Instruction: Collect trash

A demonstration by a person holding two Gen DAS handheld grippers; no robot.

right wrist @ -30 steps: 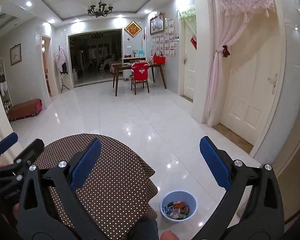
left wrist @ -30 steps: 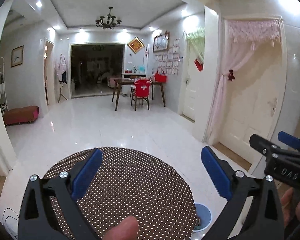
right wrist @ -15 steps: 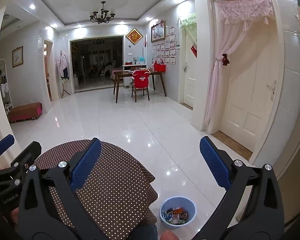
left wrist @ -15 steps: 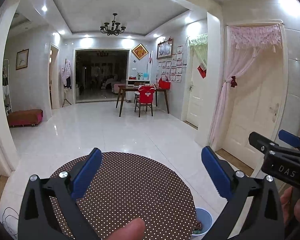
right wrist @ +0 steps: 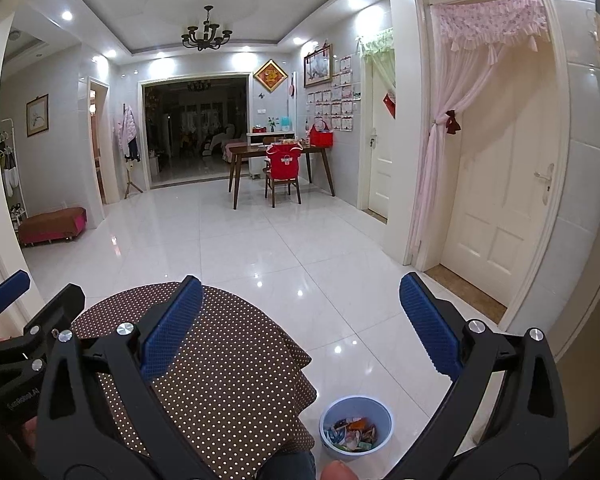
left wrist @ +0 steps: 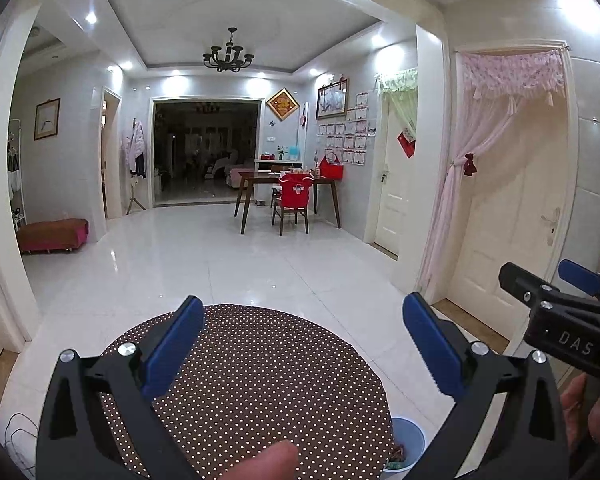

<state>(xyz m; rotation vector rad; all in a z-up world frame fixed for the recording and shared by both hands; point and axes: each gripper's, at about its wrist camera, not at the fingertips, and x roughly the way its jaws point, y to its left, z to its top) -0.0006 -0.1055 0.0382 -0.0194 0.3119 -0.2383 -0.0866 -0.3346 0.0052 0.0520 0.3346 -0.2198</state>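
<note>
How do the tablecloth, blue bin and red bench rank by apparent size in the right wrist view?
1. Tablecloth, by far the largest.
2. Blue bin and red bench look alike; the bench is much farther away, so I won't rank them.

A home, plainly: an open tiled hall with a dining nook. Overhead, a black chandelier (right wrist: 206, 36) under a recessed ceiling. Against the far wall, a wooden dining table (right wrist: 280, 160) with a chair draped in red (right wrist: 283, 166). Framed pictures (right wrist: 318, 66) and a red diamond ornament (right wrist: 270, 76) on the wall. A coat hung on a stand (right wrist: 128, 130), a low red bench (right wrist: 52, 224), pink lace curtain (right wrist: 480, 60) over a white panelled door (right wrist: 496, 200).
</note>
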